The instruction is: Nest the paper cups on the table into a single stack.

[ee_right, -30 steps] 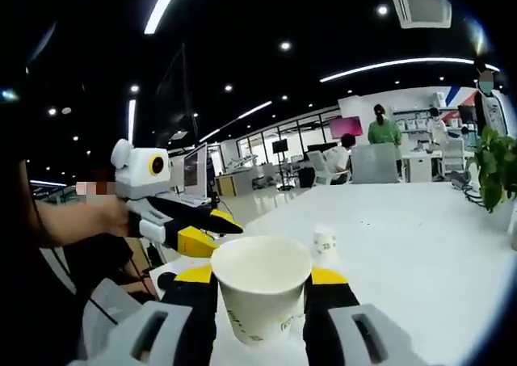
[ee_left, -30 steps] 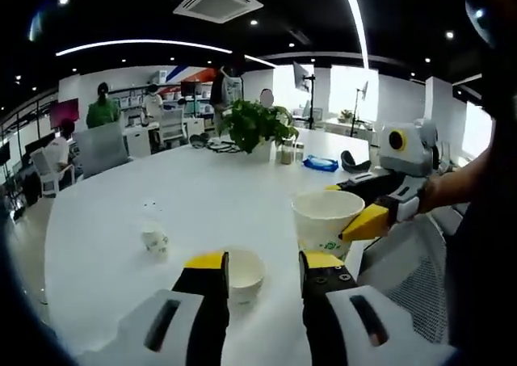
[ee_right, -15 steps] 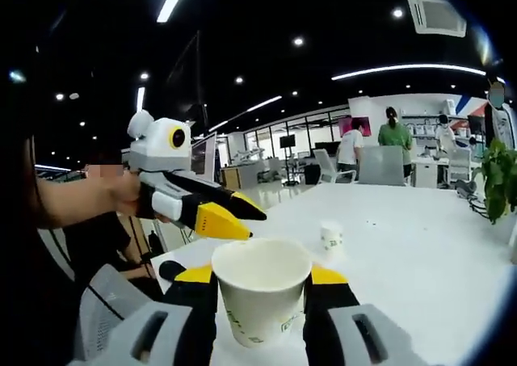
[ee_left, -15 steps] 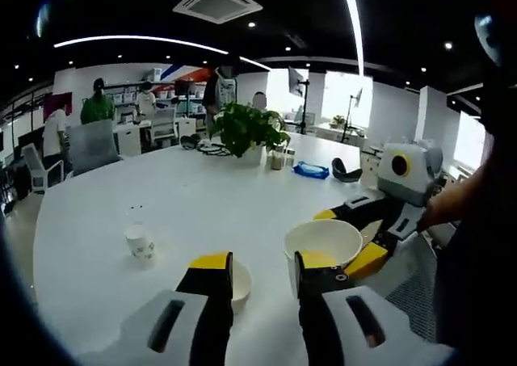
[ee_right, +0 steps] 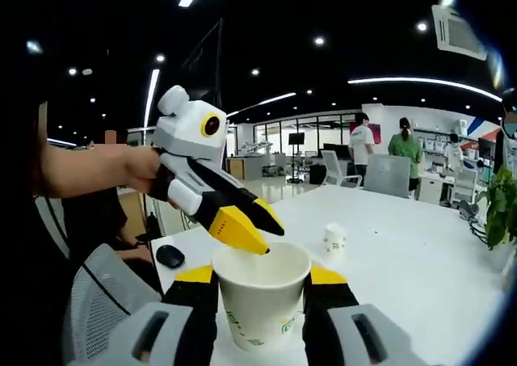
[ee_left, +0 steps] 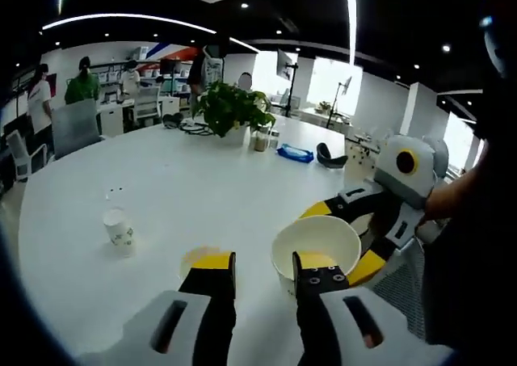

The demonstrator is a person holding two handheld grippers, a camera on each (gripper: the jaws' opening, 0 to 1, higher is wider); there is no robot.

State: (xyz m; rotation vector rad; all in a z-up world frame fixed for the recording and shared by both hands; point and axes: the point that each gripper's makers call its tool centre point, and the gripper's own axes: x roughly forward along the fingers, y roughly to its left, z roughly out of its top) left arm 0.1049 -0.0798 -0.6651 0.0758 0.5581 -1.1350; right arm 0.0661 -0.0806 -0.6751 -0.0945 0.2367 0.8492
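Between right gripper (ee_right: 260, 275) fingers, a smooth tapered white paper cup (ee_right: 260, 297), clamped; left gripper (ee_left: 263, 262) fingers slightly apart, empty.

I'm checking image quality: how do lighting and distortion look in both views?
Left gripper view: ceiling light strips and bright windows glare; the table bulges from fisheye. Right gripper view: dark ceiling, the cup in the right claw is sharp, and the far cup is small and soft.
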